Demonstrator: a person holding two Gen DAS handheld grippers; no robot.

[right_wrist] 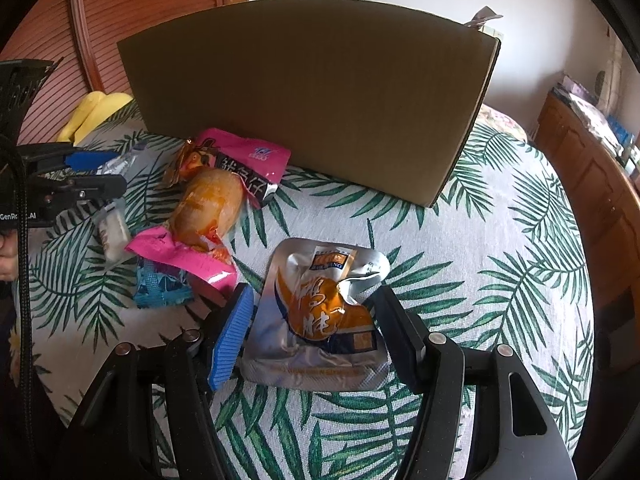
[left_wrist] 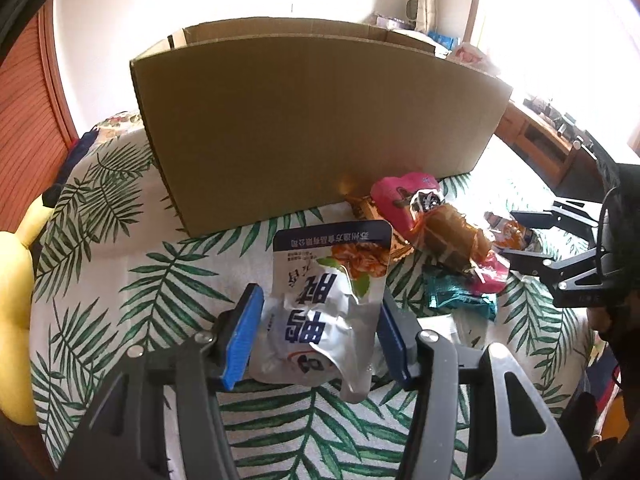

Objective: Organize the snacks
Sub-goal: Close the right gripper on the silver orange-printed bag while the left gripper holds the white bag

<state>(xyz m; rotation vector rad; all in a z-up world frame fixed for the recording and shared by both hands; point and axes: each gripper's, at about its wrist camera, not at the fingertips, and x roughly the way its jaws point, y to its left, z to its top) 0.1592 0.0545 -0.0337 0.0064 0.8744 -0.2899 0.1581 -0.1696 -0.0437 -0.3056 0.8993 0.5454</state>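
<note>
My left gripper (left_wrist: 320,320) is shut on a crumpled silver snack pouch (left_wrist: 324,300) with blue characters, its blue pads pressing both sides, just above the leaf-print bedspread (left_wrist: 160,280). My right gripper (right_wrist: 314,320) is shut on a silver and orange pouch (right_wrist: 320,312), dented between its fingers. An open cardboard box (left_wrist: 312,128) stands right behind both pouches, its plain side wall (right_wrist: 304,92) facing me. Between the grippers lies a heap of snacks: a pink pack (right_wrist: 248,156), an orange-brown vacuum pack (right_wrist: 208,204) and a teal wrapper (right_wrist: 160,284). The left gripper (right_wrist: 92,176) also shows at the right wrist view's left edge.
A yellow plush toy (left_wrist: 12,320) lies at the bed's left edge by a slatted wooden door (right_wrist: 140,20). A wooden cabinet (right_wrist: 592,184) with small items on top runs along the right side. A white pack (right_wrist: 112,228) lies beside the snack heap.
</note>
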